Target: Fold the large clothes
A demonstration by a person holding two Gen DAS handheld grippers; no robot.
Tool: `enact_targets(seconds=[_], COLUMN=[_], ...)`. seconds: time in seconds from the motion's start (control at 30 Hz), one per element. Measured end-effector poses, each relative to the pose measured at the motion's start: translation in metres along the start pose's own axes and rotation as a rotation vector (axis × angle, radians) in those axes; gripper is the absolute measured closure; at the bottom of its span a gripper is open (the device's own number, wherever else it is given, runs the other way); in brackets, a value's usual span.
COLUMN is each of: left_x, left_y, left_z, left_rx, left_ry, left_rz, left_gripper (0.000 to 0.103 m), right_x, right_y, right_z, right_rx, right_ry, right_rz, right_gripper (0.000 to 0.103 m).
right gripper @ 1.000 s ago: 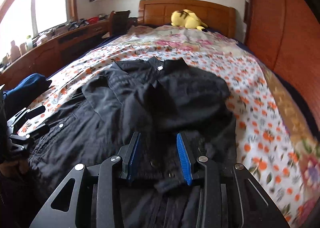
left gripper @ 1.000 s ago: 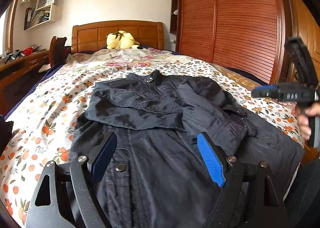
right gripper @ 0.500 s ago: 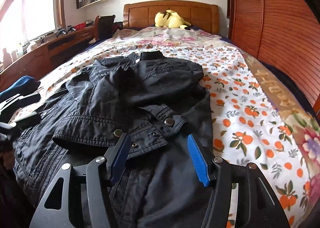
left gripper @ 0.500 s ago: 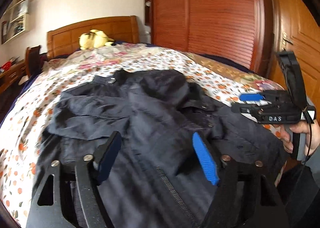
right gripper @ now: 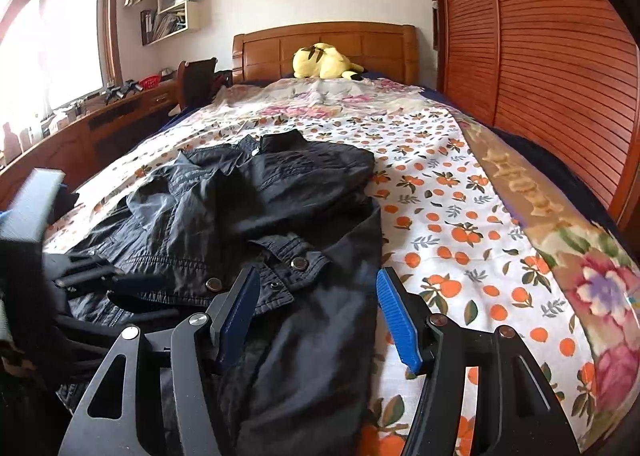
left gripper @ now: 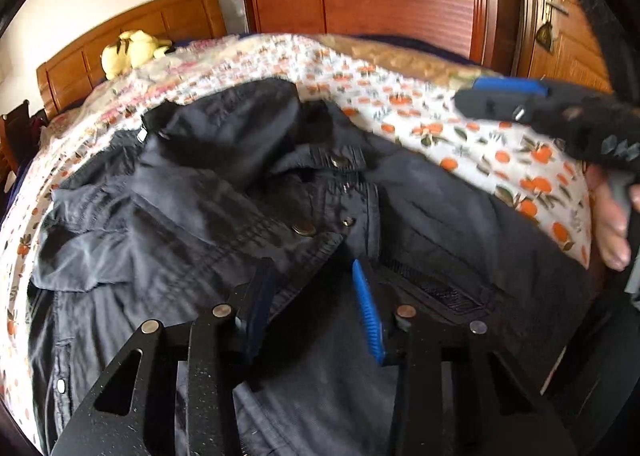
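A large black jacket (left gripper: 224, 192) lies on the bed with both sleeves folded across its front; it also shows in the right wrist view (right gripper: 280, 192). My left gripper (left gripper: 316, 304) is open, low over the jacket's lower front below a snap-buttoned cuff (left gripper: 312, 228). My right gripper (right gripper: 320, 308) is open, low over the jacket's right lower edge beside a snap-buttoned cuff (right gripper: 288, 268). The right gripper also shows in the left wrist view (left gripper: 552, 112), in a hand at the right. The left gripper shows dark and blurred at the left of the right wrist view (right gripper: 84, 272).
The bed (right gripper: 460, 224) has an orange-print sheet, a yellow plush toy (right gripper: 324, 62) at the wooden headboard and a floral blanket (right gripper: 592, 288) at the right. A slatted wardrobe (right gripper: 540, 40) stands right of the bed, a desk (right gripper: 80, 124) left.
Both grippers have moved toward the jacket's lower part. The left gripper's jaws have narrowed and it has swung right. The right gripper's jaws have opened wider and it has shifted toward the jacket's right edge.
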State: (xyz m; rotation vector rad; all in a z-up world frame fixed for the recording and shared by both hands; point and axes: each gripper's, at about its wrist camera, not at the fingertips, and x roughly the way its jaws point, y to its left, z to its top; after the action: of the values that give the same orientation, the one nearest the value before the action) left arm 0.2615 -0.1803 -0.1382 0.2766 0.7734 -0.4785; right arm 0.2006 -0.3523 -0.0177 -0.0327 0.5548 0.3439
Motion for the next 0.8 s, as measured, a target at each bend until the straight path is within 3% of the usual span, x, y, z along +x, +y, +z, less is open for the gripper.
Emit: enact_targets(seconds=[0.17, 0.3, 0.37, 0.4, 0.47, 0.6, 0.8], left_x=[0.027, 0.037, 0.037, 0.035, 0.028, -0.012, -0.081], left_y=[-0.006, -0.007, -0.007, -0.007, -0.003, 0.019, 0.069], left_z=[0.0, 0.001, 0.002, 0.002, 0.004, 0.014, 0.03], left_rx=[0.014, 0.03, 0.045, 0.045, 0.044, -0.018, -0.093], left_ry=[0.081, 0.103, 0.104, 0.101, 0.079, -0.023, -0.173], left_rz=[0.052, 0.099, 0.114, 0.116, 0.129, 0.132, 0.235], left_gripper=[0.064, 0.069, 0.08, 0.091, 0.097, 0.098, 0.099], right_x=[-0.008, -0.011, -0.01, -0.009, -0.006, 0.0, 0.011], right_y=[-0.008, -0.011, -0.011, -0.011, -0.009, -0.003, 0.01], right_z=[-0.004, -0.007, -0.009, -0.01, -0.01, -0.006, -0.001], right_rx=[0.034, 0.052, 0.049, 0.051, 0.052, 0.048, 0.028], right_ry=[0.001, 0.003, 0.011, 0.016, 0.027, 0.033, 0.033], right_rz=[0.027, 0.043, 0.047, 0.048, 0.048, 0.051, 0.057], right_gripper=[0.04, 0.04, 0.04, 0.04, 0.04, 0.04, 0.04])
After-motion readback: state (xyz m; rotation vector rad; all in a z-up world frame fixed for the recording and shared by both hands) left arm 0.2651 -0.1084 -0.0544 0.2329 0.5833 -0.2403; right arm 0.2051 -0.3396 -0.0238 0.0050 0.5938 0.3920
